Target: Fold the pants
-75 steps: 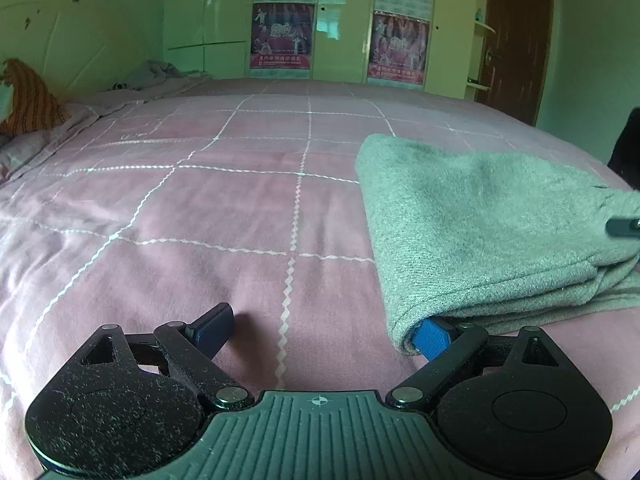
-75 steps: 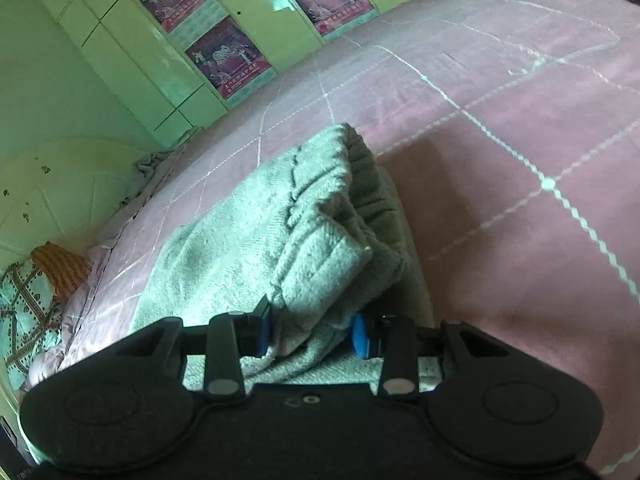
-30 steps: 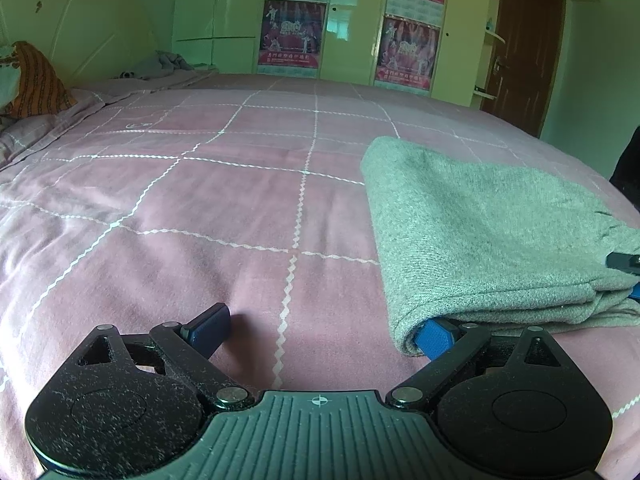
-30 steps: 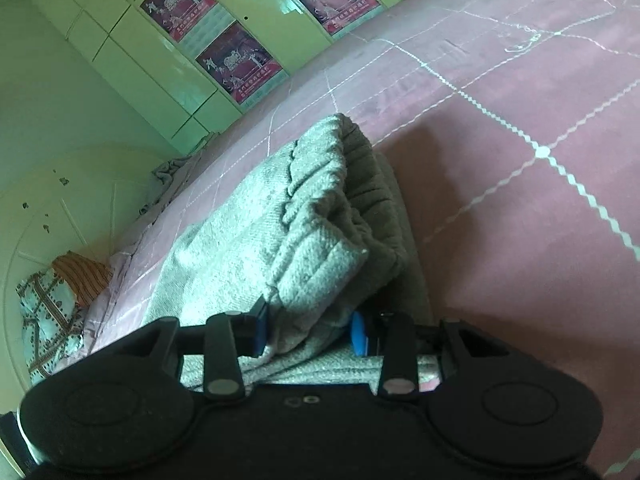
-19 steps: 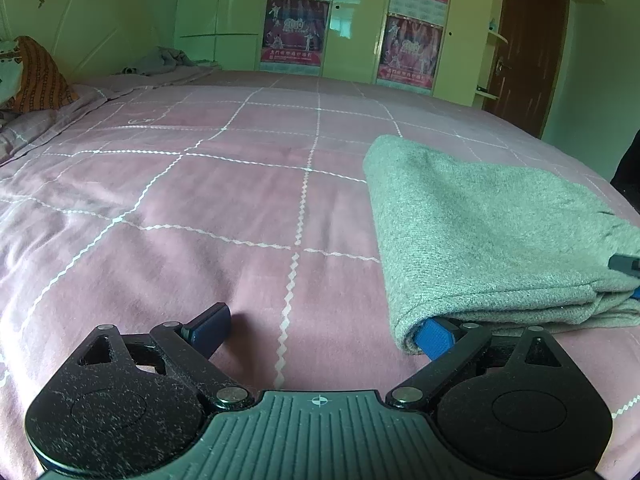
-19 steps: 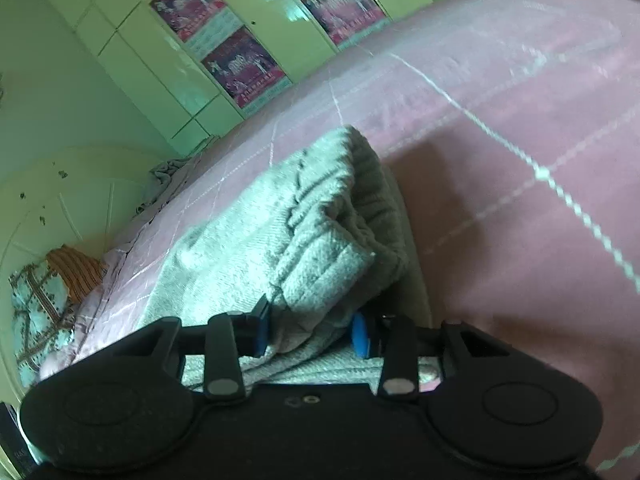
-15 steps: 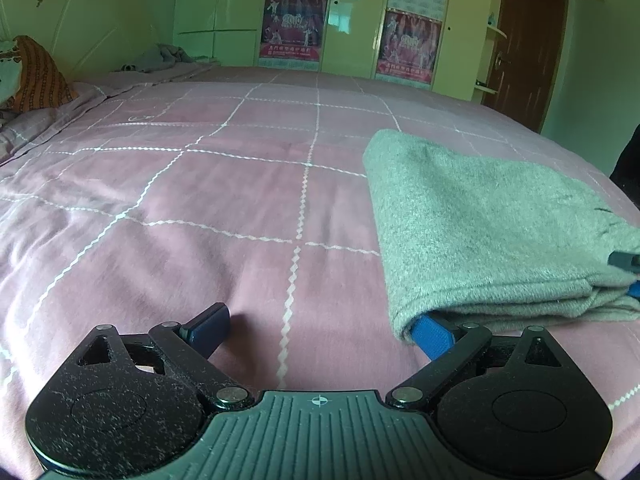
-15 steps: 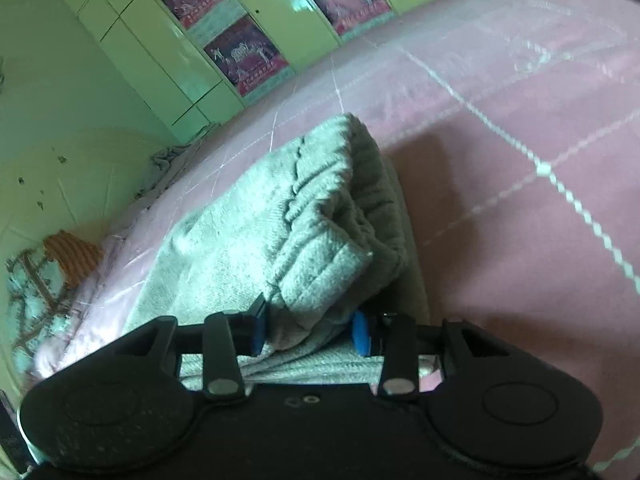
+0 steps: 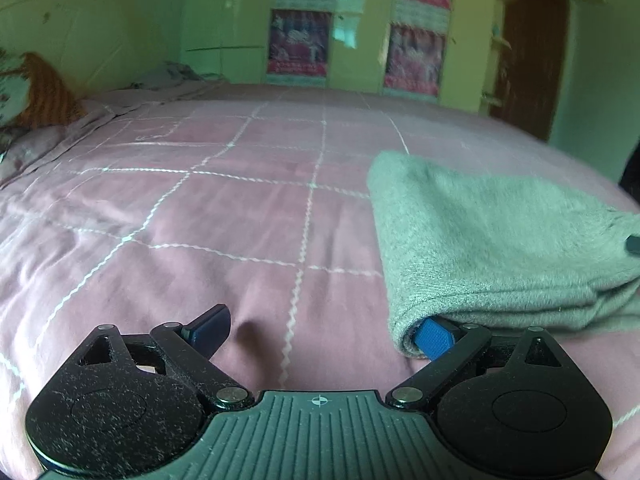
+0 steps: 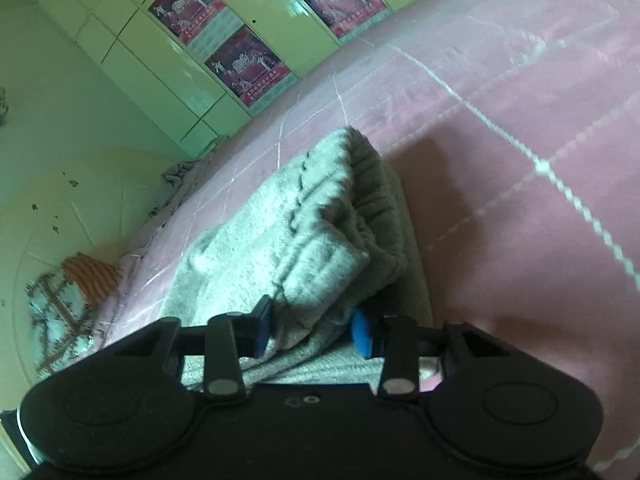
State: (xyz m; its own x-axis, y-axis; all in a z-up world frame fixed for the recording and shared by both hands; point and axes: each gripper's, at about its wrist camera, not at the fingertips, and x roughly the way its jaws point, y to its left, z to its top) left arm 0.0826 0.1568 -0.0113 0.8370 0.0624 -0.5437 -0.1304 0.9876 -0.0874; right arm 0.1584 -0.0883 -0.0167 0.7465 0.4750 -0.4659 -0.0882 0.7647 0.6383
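Your left gripper point(image 9: 320, 326) stands wide apart on the bed point(image 9: 224, 216). Its right finger point(image 9: 434, 338) is tucked under the near corner of the pants point(image 9: 480, 240); its left finger point(image 9: 208, 326) rests on bare sheet, gripping nothing.

Your right gripper point(image 10: 310, 330) sits narrow, and its jaws have just been closing. A bunched layer of the pants point(image 10: 312, 240) at the waistband end lies between the pads point(image 10: 262, 330) and appears pinched.

The pants lie on the bed as a stacked grey bundle, to the right in the left view, well apart from the pillows point(image 9: 36, 96) at the headboard.

Judgement: the folding is largely done; this is the final tidy or lift of the bundle. Next, shut the left gripper on its corner before raising anything, so both ends move together and the layers do not slide apart.
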